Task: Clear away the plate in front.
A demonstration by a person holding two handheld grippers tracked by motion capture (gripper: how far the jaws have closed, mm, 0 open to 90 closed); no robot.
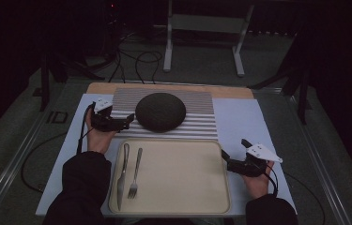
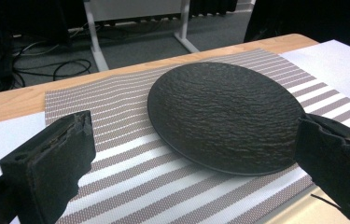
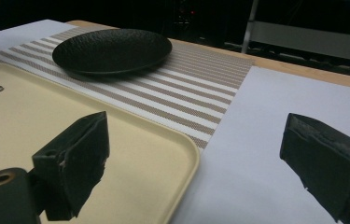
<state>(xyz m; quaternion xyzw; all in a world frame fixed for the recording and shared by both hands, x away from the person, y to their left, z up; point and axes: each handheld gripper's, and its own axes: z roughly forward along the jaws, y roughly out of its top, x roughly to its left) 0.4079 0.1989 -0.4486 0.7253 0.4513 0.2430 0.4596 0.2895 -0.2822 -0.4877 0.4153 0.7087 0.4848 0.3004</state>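
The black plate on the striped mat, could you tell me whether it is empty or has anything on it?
Empty. The black plate shows only its bare textured surface in both gripper views, lying flat on the striped mat. The left gripper faces it with jaws apart.

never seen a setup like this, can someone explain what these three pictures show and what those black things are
There is no robot here: a person holds a hand-held gripper in each hand, a clamp with two black jaws. The high view looks down on the table: the left gripper sits beside a black plate, the right gripper at the right edge of a beige tray. The other two pictures come from cameras riding on the grippers, looking out between their own jaws. The plate rests on a striped placemat. A knife and a fork lie on the tray. Both grippers are open and hold nothing.
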